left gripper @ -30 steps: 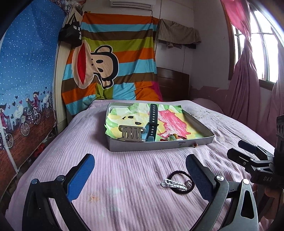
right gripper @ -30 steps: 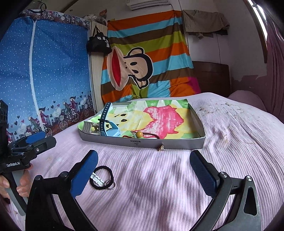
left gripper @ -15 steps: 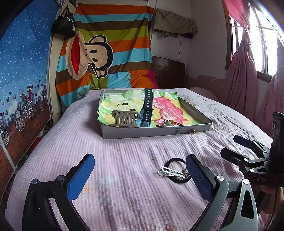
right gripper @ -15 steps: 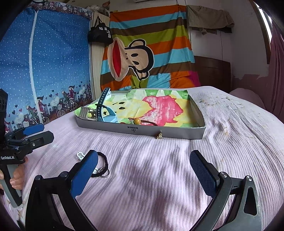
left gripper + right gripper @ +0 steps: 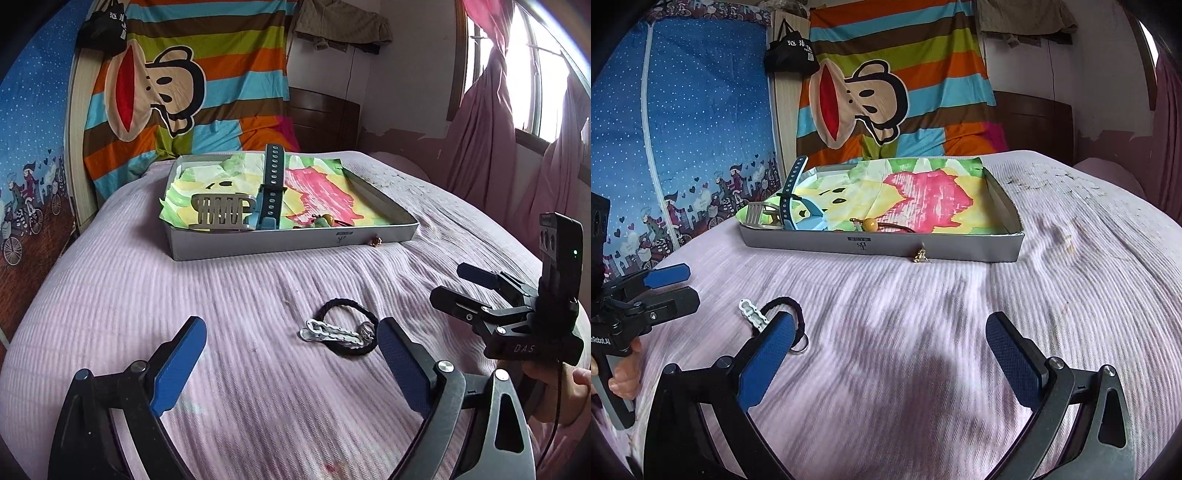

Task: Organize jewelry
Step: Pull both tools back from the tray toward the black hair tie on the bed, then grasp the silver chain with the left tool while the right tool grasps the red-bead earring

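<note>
Both views closer to hair tie (image 5: 349,328) and clip (image 5: 330,331) than before. Both on bed (image 5: 147,295), lower centre; tray (image 5: 295,242) beyond. Left hand-held gripper (image 5: 291,363) and right hand-held gripper (image 5: 895,356) spread, empty. Straddle clip crosswise, pinch low, lift clear of tie.

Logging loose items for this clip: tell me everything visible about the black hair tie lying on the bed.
The black hair tie is a braided or twisted cord loop, fabric by its look, lying flat on the pink ribbed bedspread in front of the tray, outside it. A silver metal hair clip lies across the loop, and a small metal ring rests at its edge. In the right wrist view the right tool's left finger covers part of it. Neither tool grips it; both stand open.
</note>
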